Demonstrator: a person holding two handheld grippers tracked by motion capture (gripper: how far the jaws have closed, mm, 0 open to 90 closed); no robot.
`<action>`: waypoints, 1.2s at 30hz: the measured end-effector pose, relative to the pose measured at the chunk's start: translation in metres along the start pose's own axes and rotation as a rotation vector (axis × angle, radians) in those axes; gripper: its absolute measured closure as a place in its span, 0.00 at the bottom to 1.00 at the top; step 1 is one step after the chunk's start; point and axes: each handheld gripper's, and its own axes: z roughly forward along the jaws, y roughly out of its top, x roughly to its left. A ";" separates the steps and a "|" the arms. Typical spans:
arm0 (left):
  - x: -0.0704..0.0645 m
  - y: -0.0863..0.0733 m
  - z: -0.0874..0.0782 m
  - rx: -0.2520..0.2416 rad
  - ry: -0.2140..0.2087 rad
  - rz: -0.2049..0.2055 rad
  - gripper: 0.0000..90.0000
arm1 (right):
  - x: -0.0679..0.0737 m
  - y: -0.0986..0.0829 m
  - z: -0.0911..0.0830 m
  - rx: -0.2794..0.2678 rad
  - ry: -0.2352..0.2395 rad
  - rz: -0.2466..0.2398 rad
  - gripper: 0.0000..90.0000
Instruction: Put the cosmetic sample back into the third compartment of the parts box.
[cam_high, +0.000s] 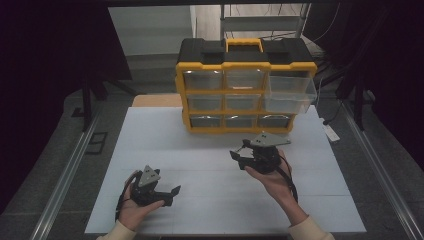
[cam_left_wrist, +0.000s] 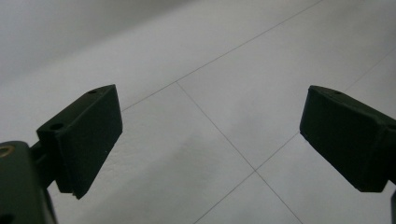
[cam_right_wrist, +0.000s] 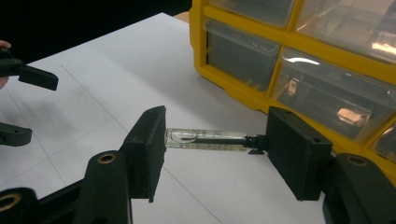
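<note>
My right gripper (cam_high: 239, 150) is held above the white table (cam_high: 210, 165) just in front of a yellow and black drawer organizer (cam_high: 245, 82). It is shut on a small clear glass vial (cam_right_wrist: 205, 139) with a dark cap, gripped end to end between the two jaws. My left gripper (cam_high: 172, 196) rests low near the table's front left, open, with nothing between its jaws (cam_left_wrist: 210, 135). In the right gripper view the left gripper (cam_right_wrist: 23, 105) shows at the far left edge.
The organizer has several clear drawers; its top right drawer (cam_high: 291, 90) is pulled out. Small items lie in the lower drawers (cam_right_wrist: 348, 114). Metal rails (cam_high: 65, 175) run along both sides of the table, and a shelf frame (cam_high: 265, 22) stands behind.
</note>
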 end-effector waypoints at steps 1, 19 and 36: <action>0.000 0.000 0.000 0.001 0.000 0.000 0.07 | 0.000 0.001 -0.001 -0.002 0.000 0.001 0.44; 0.000 0.000 0.000 0.003 0.001 0.004 0.07 | -0.005 0.008 -0.012 -0.034 -0.008 0.005 0.44; -0.004 0.003 0.005 0.007 0.003 0.018 0.07 | -0.005 0.021 -0.025 -0.073 0.032 0.026 0.44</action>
